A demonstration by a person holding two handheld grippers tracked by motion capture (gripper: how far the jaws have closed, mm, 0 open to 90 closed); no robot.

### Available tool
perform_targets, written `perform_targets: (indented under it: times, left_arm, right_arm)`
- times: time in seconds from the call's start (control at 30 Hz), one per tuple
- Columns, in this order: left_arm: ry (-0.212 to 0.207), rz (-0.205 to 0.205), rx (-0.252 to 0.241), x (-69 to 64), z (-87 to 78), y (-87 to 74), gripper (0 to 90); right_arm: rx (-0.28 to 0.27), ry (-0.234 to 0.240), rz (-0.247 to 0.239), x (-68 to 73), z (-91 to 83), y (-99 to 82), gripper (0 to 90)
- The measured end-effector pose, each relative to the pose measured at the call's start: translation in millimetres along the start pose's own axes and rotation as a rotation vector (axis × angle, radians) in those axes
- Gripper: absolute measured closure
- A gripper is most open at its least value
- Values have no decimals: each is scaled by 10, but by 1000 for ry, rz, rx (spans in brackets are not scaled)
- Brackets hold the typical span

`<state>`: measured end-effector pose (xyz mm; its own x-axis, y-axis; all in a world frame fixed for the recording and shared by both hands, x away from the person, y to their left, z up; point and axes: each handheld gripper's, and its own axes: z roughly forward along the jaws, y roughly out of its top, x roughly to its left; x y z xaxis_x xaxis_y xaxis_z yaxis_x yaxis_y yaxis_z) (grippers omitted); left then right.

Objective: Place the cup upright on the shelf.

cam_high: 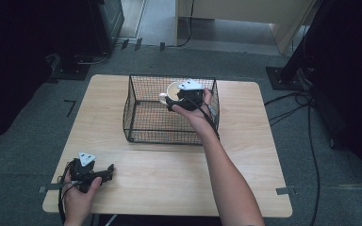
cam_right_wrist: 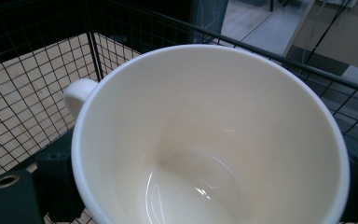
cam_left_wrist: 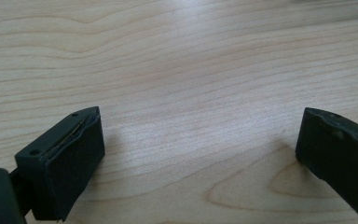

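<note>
High view: your right claw [cam_high: 181, 96] holds the cream cup [cam_high: 172, 89] over the far right part of the wire basket [cam_high: 143, 127], at about rim height. Whether it is going in or coming out can't be told.

Right gripper view: jaws clamped on the cup [cam_right_wrist: 209, 135] from both sides, handle [cam_right_wrist: 77, 95] toward the left, mouth tilted at the camera.

Advice: keep the squeeze steady; glazed walls likely slip. Level the cup before moving it, and keep the handle clear of the basket's top wire.

Left claw [cam_high: 104, 173] rests on the desk [cam_high: 169, 174] near its left corner, jaws apart, nothing between them. Leave it parked.
</note>
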<state>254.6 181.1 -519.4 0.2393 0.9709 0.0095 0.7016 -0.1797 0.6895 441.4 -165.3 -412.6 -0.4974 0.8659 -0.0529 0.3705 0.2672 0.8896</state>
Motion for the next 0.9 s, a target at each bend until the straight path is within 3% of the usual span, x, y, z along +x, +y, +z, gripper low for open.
perform_targets:
  times: [0.1,0.17,0.43,0.67,0.9]
  left_arm:
    - [0,0,0,0,0,0,15]
    - [0,0,-1,0,0,0,15]
    - [0,2,1,1,0,0,15]
    - [0,1,1,0,0,0,15]
    - [0,1,1,0,-1,0,15]
  right_arm:
    - [-10,21,-5,-15,37,-26,95]
    - [-1,41,17,-34,86,-51,95]
    - [33,33,35,-74,196,-114,95]
    - [87,32,14,-112,295,-184,95]
    - [148,27,45,-121,363,-250,94]
